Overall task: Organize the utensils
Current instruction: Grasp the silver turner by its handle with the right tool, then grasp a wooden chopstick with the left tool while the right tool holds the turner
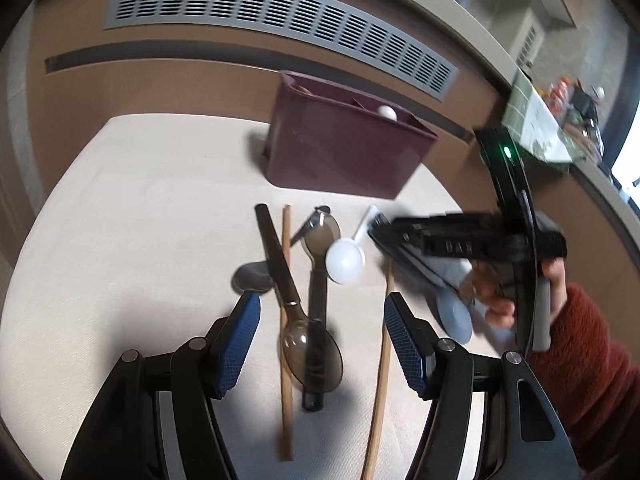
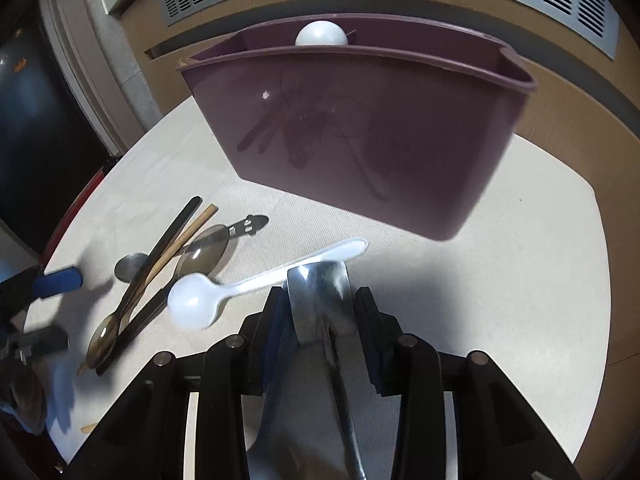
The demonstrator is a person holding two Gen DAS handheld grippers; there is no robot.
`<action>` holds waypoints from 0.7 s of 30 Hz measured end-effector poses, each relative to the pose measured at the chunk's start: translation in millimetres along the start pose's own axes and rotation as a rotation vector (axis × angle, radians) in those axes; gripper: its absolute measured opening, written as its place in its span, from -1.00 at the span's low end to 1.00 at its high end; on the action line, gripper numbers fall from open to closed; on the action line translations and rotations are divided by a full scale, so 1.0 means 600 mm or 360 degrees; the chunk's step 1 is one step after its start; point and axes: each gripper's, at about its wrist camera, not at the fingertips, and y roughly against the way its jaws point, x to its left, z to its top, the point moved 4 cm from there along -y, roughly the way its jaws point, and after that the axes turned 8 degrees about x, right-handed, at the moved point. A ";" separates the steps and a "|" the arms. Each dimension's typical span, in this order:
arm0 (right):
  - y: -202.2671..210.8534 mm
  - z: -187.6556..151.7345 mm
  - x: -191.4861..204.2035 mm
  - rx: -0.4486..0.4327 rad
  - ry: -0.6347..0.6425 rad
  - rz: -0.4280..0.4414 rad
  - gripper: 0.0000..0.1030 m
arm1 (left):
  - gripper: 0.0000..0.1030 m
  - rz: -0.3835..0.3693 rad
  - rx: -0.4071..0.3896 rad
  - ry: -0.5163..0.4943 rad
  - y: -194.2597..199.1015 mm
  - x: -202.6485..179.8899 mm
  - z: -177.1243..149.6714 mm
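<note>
The lower end of the metal utensil (image 2: 320,300) clamped between the right gripper's (image 2: 320,312) pads ran out of the right wrist view, so its type stayed unclear. In the left wrist view that gripper was blurred, part hiding a grey utensil (image 1: 454,316) beneath it. A red-sleeved hand (image 1: 500,296) held it. The left gripper (image 1: 320,336) hovered with jaws apart and empty above a loose pile in the middle of the pale tabletop (image 1: 120,220): two smoky translucent spoons (image 1: 312,344), wooden chopsticks (image 1: 286,320), a white plastic spoon (image 1: 345,261), a small metal spoon (image 1: 252,278). Near the far edge stood a maroon utensil holder (image 1: 340,152) with a white spoon bowl (image 2: 321,34) showing above its rim
</note>
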 end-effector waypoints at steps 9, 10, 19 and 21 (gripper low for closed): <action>0.012 -0.021 -0.003 -0.0012 -0.0059 -0.0092 -0.45 | 0.26 0.0004 0.0029 -0.0027 -0.001 -0.005 -0.007; 0.020 -0.027 -0.006 -0.0033 -0.0078 -0.0143 -0.45 | 0.26 0.0005 0.0029 -0.0029 0.000 -0.005 -0.008; 0.112 -0.110 -0.050 -0.0190 -0.0369 -0.0299 -0.45 | 0.26 0.0171 0.0038 -0.0189 -0.006 -0.034 -0.036; 0.124 -0.131 -0.054 -0.0195 -0.0418 -0.0276 -0.45 | 0.26 0.0291 0.0014 -0.0242 -0.007 -0.036 -0.037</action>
